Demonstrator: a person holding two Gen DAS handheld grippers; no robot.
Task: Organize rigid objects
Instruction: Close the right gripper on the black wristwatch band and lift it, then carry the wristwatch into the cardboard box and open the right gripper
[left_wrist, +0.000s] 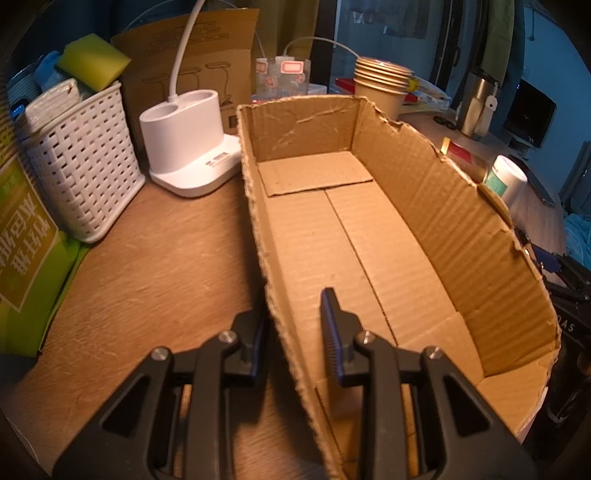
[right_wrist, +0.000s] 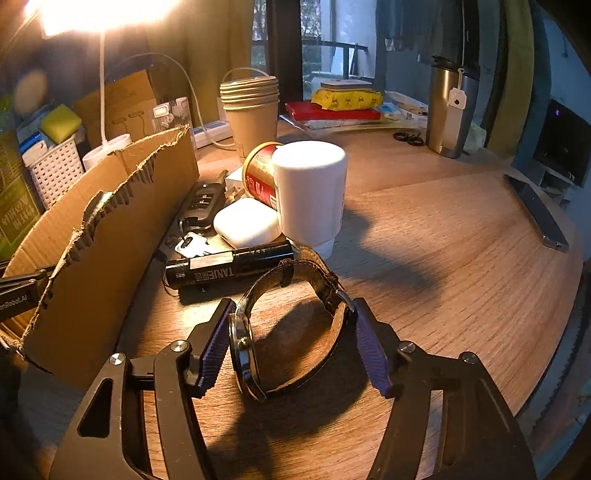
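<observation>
An open, empty cardboard box (left_wrist: 369, 236) lies on the wooden table; its torn wall also shows in the right wrist view (right_wrist: 110, 229). My left gripper (left_wrist: 293, 321) straddles the box's left wall, one finger outside and one inside, with a gap to the inner finger. My right gripper (right_wrist: 293, 332) is open around a wristwatch (right_wrist: 291, 321) with a dark leather strap, standing on its side on the table; the pads are close to it. Beyond lie a black flashlight (right_wrist: 229, 267), a white earbud case (right_wrist: 245, 221), a car key (right_wrist: 201, 206), a white bottle (right_wrist: 308, 192) and a red can (right_wrist: 260, 177).
A white basket (left_wrist: 85, 162), a white lamp base (left_wrist: 192, 147) and a green box (left_wrist: 26, 251) stand left of the cardboard box. Stacked paper cups (right_wrist: 251, 110), a steel tumbler (right_wrist: 450, 110), scissors (right_wrist: 408, 138) and a phone (right_wrist: 537, 212) lie further back and right.
</observation>
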